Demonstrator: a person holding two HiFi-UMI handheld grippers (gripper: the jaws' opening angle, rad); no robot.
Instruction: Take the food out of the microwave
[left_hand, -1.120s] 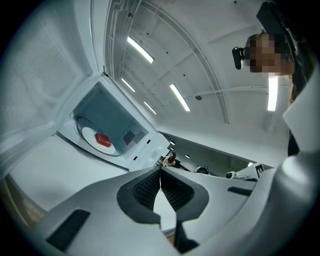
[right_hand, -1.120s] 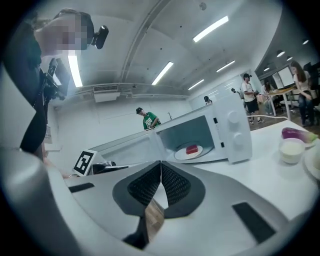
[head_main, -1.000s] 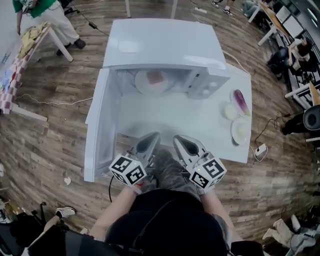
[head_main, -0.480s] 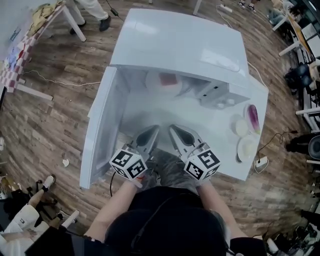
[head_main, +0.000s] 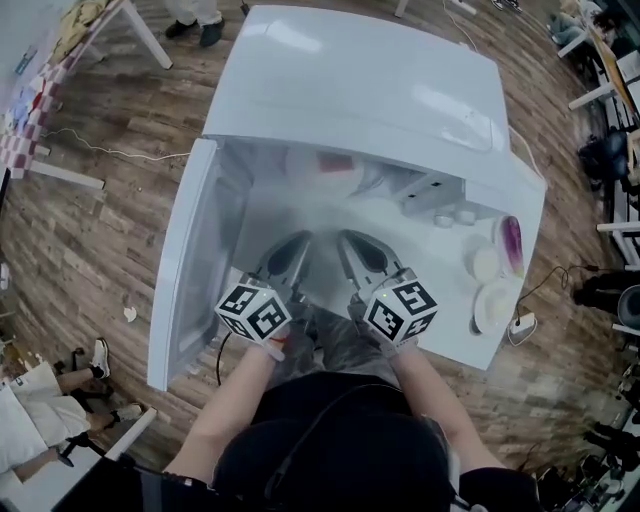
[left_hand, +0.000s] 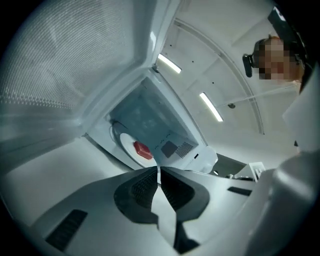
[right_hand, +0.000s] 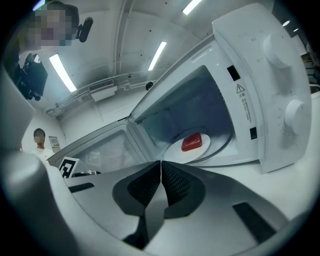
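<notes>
The jaws of the left gripper (left_hand: 158, 171) were pressed together with nothing between them; the jaws of the right gripper (right_hand: 161, 164) were in the same condition. Both grippers pointed at the open microwave (head_main: 360, 90) from just in front of its cavity, above the white table (head_main: 440, 300). The red food (right_hand: 192, 142) lay on a white plate (right_hand: 175, 151) inside the cavity. The door (head_main: 185, 270) stood swung out on the left.

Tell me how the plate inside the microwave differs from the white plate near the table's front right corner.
The inner plate carries a red food block; the table plate looks bare. The inner plate sits inside the open microwave, the table plate out on the white table, right of it. Both are round and white.
</notes>
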